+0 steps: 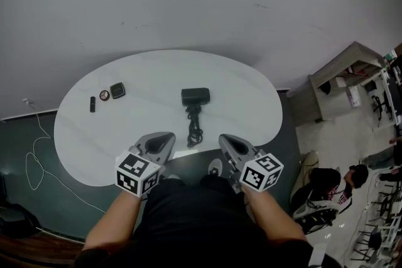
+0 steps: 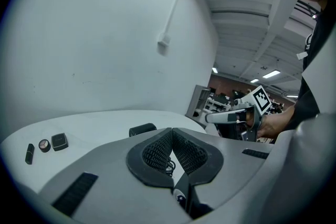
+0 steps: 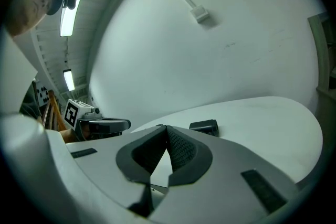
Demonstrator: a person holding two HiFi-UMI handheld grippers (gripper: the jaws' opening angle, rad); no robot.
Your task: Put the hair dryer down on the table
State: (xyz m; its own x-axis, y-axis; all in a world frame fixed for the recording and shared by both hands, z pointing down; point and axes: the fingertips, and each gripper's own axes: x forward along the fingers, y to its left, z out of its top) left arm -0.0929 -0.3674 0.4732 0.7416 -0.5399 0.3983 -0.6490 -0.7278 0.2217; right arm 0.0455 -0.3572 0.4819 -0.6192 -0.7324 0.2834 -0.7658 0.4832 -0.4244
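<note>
A black hair dryer [image 1: 195,96] lies near the middle of the white oval table [image 1: 138,78], with its bundled cord [image 1: 194,125] trailing toward the near edge. Nothing is holding it. Both grippers hover at the table's near edge, short of the cord. My left gripper [image 1: 169,135] is to the cord's left and my right gripper [image 1: 222,138] to its right. In the left gripper view the jaws [image 2: 171,130] are shut and empty, with the hair dryer [image 2: 142,129] beyond them. In the right gripper view the jaws [image 3: 166,128] are also shut and empty, with the hair dryer [image 3: 204,126] beyond.
At the table's left stand a small black stick [image 1: 92,103], a round item [image 1: 104,95] and a black square item [image 1: 117,90]. A white cable [image 1: 36,163] snakes over the dark floor on the left. A shelf unit [image 1: 342,80] and a seated person [image 1: 333,186] are to the right.
</note>
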